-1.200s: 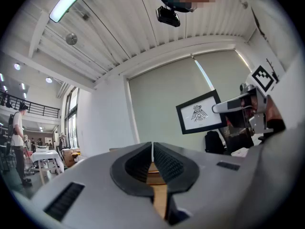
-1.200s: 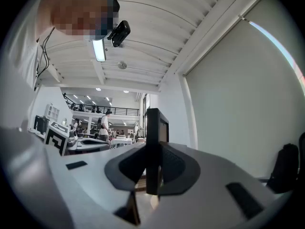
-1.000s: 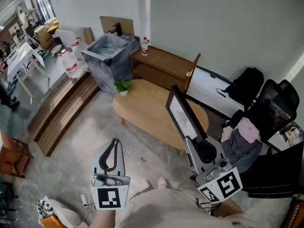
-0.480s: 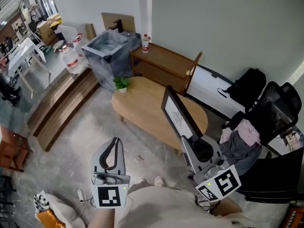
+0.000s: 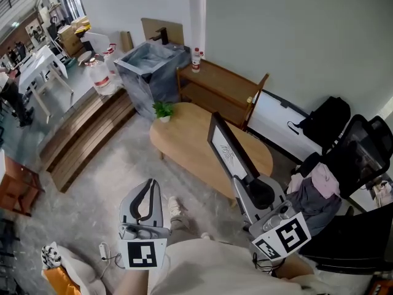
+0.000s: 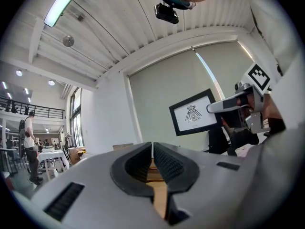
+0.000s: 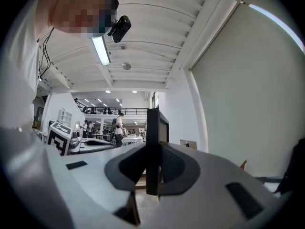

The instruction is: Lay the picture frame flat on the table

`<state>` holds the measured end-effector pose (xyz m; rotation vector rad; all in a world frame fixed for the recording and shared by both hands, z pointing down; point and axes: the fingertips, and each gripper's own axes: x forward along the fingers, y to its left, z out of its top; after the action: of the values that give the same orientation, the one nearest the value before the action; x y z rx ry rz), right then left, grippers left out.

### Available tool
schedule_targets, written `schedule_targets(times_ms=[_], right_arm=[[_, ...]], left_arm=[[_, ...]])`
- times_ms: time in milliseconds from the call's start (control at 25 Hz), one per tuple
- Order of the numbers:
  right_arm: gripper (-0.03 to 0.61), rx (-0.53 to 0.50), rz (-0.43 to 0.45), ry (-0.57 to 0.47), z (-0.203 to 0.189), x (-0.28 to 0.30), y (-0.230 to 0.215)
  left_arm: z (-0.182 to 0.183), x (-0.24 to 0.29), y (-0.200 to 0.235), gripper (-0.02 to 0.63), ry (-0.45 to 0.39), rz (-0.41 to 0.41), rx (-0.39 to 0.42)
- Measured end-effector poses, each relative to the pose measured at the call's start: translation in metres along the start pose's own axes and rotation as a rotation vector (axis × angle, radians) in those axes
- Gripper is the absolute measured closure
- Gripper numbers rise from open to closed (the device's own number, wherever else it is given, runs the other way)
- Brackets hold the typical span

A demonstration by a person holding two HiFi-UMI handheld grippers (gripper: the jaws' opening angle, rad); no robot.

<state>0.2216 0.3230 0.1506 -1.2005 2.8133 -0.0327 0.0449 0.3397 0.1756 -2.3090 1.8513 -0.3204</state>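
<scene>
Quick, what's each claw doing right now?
Left claw: closed, nothing in it.
Right claw: closed on the picture frame, gripping it by its edge.

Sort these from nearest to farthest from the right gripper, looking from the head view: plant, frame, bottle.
1. Frame, held by the right gripper.
2. Plant, at the far left end of the table.
3. Bottle, on the shelf beyond the table.

no words or numbers can be read: the picture frame (image 5: 228, 152) bears only a drawing, the far bottle's (image 5: 196, 59) label is too small.
</scene>
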Motion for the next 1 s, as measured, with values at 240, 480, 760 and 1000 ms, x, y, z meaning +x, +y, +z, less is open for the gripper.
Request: schedule_targets(times_ms=[240,480,760,1000], right_arm=[[0.532,0.006,0.021,0.015,-0.014,0.019,0.000],[0.532,0.005,0.034,0.044,-0.029,0.052,-0.005],[0.532,0.007,0.016,0.073,-0.044,0.111,-0.022],[0.532,0.012,-0.010,0.095,-0.050,0.181,-0.035]], left_arm=[[-0.010,0.017,0.005,0.598,-0.003,-0.003,-0.007],[-0.023,0.044,0.025,0.598,-0.009,-0.008,-0.020],[-0.042,0.090,0.066,0.598,0.001,-0.015,-0.034],[-0.057,0.139,0.117,0.598,0.023,-0.032,-0.049]])
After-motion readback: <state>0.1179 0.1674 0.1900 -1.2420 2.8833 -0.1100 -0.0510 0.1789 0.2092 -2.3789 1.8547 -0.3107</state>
